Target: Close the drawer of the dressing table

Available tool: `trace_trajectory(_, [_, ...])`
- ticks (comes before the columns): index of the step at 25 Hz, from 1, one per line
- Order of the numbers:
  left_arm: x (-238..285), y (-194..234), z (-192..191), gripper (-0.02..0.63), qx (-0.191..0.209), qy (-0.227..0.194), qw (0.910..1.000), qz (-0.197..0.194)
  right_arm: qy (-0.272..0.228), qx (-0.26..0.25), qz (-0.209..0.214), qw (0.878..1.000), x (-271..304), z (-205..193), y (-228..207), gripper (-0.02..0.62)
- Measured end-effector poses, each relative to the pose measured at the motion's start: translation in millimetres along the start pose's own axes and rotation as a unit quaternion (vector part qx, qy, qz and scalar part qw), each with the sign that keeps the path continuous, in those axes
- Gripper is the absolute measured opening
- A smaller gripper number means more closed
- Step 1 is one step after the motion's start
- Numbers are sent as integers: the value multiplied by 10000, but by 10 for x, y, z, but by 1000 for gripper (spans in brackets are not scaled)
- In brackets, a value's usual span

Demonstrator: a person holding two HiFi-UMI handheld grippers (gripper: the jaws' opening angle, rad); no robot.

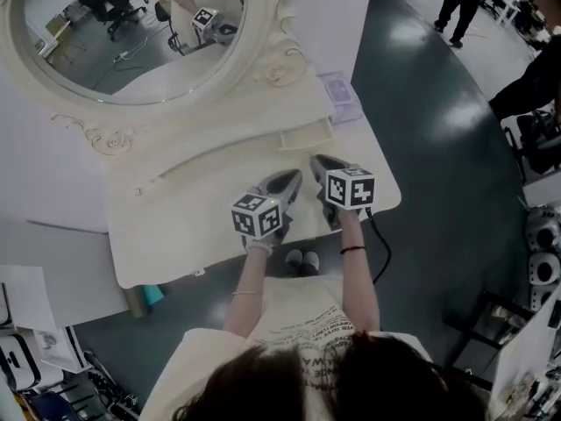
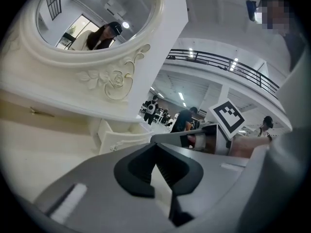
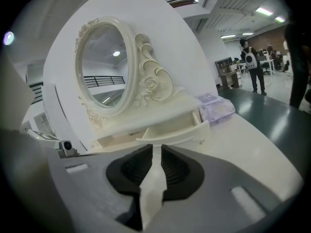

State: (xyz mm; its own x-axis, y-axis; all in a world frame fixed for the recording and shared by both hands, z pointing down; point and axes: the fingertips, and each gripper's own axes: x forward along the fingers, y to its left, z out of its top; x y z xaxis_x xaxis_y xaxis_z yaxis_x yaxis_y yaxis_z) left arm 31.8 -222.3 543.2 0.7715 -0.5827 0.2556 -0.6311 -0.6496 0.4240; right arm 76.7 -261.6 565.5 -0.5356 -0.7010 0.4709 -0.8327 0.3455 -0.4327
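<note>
The drawer [image 1: 307,136] stands pulled out at the worktop's [image 1: 175,235] back right; the right gripper [image 3: 154,152], jaws a slit apart and empty, should meet its front squarely and push straight in; the left gripper [image 2: 156,152], clenched on nothing, best keeps clear.

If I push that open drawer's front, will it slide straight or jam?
The drawer is small and shallow, so it probably slides in lightly. Its front is wide, so an off-centre push may skew it. The dressing table looks broad, so it likely stays put.
</note>
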Motion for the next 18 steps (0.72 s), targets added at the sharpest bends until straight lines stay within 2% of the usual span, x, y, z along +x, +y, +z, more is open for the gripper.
trace_trajectory(11, [39, 83, -61, 0, -142, 59, 9999, -28, 218, 324, -305, 9988, 135, -141, -147, 120])
trace_trajectory(18, [53, 142, -107, -1, -205, 160, 9997, -27, 382, 387, -358, 9979, 238, -217, -193, 137])
